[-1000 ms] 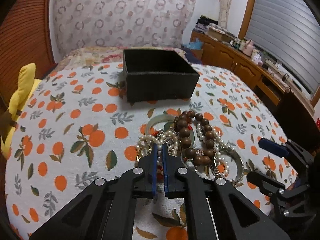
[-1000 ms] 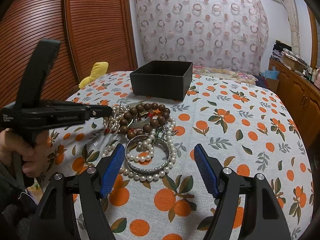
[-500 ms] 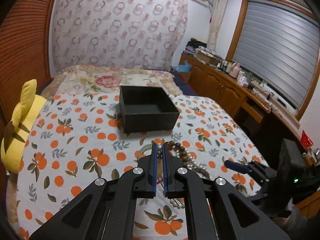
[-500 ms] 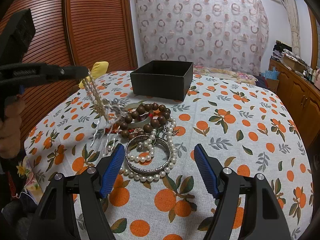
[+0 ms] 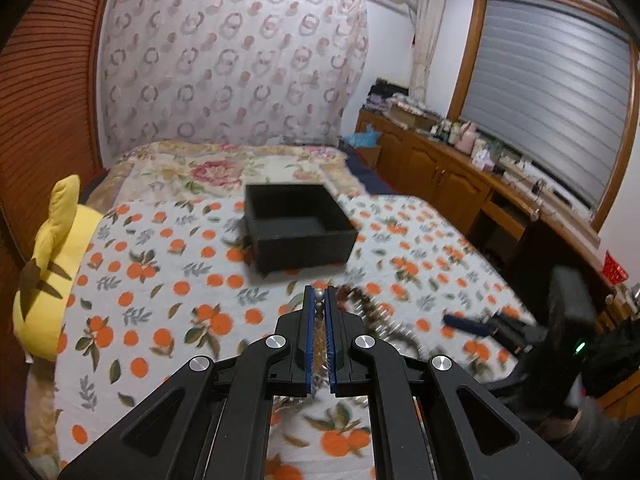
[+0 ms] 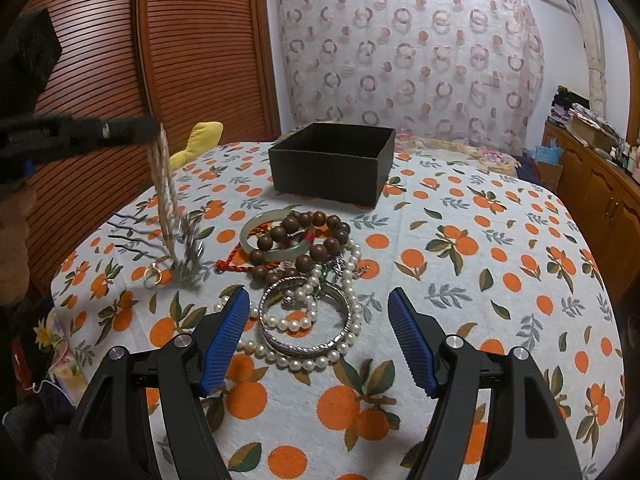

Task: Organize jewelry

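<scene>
My left gripper (image 5: 319, 294) is shut on a pearl necklace (image 5: 319, 310). In the right wrist view the left gripper (image 6: 150, 128) hovers at the upper left, and the pearl necklace (image 6: 164, 192) hangs from it in a blurred strand. The strand's tangled lower end, with a small ring (image 6: 154, 276), reaches the tablecloth. My right gripper (image 6: 317, 297) stands open, low over a silver bangle (image 6: 340, 312) and a loose pearl strand (image 6: 296, 362). Behind these lie a brown wooden bead bracelet (image 6: 320, 250) and a pale jade bangle (image 6: 252, 232). An open black box (image 6: 332, 160) sits farther back.
The round table carries an orange-print cloth (image 6: 500, 280). A yellow plush toy (image 5: 56, 264) leans at its left edge, beside a slatted wooden door (image 6: 200, 60). Past the black box (image 5: 298, 228) is a bed, and wooden cabinets (image 5: 440, 176) run along the right wall.
My left gripper has risen away from the pile with the pearl necklace, which now hangs free and drags its end over the cloth. The right gripper has kept still.
</scene>
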Motion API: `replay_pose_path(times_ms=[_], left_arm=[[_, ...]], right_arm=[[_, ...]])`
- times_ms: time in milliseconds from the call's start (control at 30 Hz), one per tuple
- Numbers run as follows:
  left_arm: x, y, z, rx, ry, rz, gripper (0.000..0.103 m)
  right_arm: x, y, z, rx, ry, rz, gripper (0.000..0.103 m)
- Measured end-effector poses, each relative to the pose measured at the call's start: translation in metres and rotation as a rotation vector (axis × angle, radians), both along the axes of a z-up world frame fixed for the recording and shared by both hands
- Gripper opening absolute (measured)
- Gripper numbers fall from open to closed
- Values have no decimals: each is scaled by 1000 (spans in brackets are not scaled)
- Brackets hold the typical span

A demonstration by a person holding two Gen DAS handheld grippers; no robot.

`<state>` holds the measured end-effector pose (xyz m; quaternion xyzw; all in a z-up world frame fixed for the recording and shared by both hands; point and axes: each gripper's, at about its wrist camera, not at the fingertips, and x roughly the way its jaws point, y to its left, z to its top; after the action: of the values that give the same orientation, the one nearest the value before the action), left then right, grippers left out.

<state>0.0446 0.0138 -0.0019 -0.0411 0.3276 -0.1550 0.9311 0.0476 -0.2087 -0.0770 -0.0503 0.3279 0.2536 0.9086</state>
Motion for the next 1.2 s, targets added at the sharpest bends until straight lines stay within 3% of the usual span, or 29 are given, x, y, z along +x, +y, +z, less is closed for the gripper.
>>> replay_pose_path(times_ms=[167,500,633,867,1000,1200], left_arm=[[0,26,-23,2,51,49,4],[2,68,-58,-16,115,127,4],[2,75,-64,-23,123,141,4],[1,82,-72,-40,131,148,4],[1,80,-72,-41,127,139,4],[2,72,-65,-35,107,128,4]], right_arm=[[6,15,3,17,22,71,73],[25,80,0,17,117,260,44],[39,101,-9,-4,175,284,38],[59,121,-19,-27,264,298,35],[63,125,-22,-18,295,315,17],[62,115,-11,-8,225,284,14]])
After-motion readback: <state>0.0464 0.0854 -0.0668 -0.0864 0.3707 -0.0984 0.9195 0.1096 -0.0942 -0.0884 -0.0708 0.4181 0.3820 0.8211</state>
